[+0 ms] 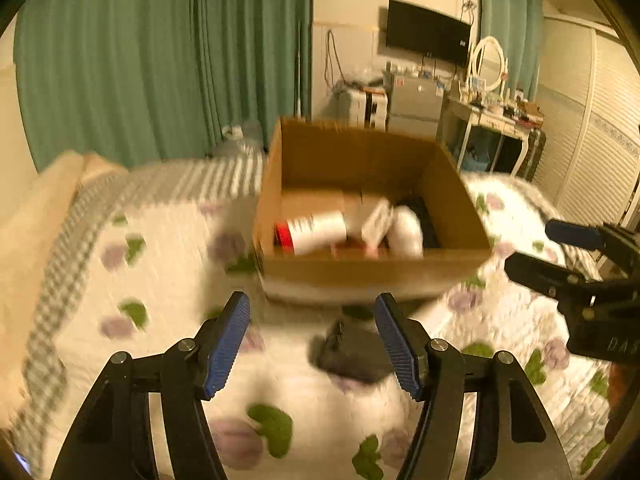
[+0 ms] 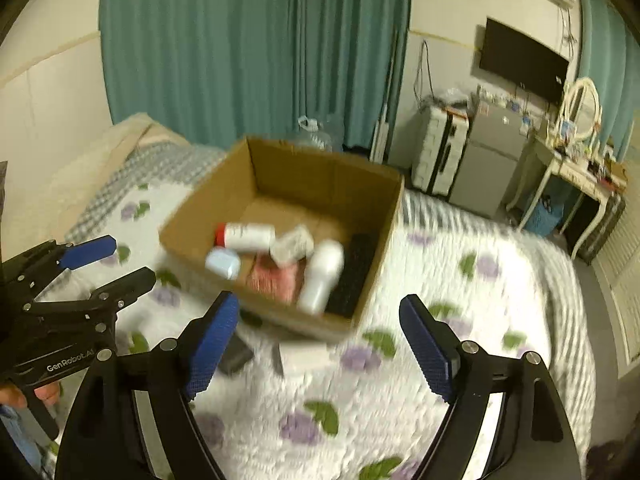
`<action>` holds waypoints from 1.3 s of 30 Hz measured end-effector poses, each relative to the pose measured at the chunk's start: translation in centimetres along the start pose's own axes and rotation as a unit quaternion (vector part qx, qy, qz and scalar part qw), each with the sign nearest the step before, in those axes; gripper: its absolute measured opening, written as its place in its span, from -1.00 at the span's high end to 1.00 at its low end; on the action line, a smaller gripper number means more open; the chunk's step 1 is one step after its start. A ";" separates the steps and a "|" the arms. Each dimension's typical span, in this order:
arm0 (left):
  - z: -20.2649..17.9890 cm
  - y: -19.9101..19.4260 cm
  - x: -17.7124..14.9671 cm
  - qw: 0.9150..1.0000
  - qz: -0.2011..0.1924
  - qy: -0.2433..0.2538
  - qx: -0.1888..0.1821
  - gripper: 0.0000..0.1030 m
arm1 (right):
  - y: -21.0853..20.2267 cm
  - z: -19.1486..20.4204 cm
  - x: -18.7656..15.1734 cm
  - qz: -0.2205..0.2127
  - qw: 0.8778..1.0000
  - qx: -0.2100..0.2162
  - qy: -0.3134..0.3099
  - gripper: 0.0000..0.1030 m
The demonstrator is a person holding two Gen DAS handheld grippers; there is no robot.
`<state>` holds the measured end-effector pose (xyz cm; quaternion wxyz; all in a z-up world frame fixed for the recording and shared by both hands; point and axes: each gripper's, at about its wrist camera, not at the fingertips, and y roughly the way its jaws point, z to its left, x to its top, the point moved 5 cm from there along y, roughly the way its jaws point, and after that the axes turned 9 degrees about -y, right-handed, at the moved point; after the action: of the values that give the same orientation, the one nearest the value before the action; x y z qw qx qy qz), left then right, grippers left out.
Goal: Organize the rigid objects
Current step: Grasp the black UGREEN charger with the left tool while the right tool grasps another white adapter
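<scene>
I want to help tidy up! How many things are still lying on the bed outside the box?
1 for sure: a dark object on the quilt just before the cardboard box. Blur could hide others.

You have green curtains [image 2: 256, 48] hanging behind the bed with the flowered quilt [image 2: 400, 380]. A black television [image 2: 522, 62] is mounted on the far wall above a small grey fridge [image 2: 486, 160]. Beside it stands a white dressing table [image 2: 568, 176] carrying a round mirror [image 2: 582, 106].

brown box [image 2: 276, 168], floral white quilt [image 2: 400, 380], teal curtains [image 2: 240, 40]
</scene>
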<state>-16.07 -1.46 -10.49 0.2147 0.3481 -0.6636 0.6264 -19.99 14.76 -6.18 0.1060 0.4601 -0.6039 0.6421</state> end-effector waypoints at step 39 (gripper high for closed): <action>-4.1 7.6 -6.0 0.992 0.105 0.062 -0.036 -0.34 | 11.4 -0.3 -9.0 0.098 0.994 0.053 0.012 -0.09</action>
<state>-18.28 3.49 -19.48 0.2007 0.2295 -0.7039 0.6416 -23.04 16.01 -20.35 0.0251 0.3964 -0.6099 0.6858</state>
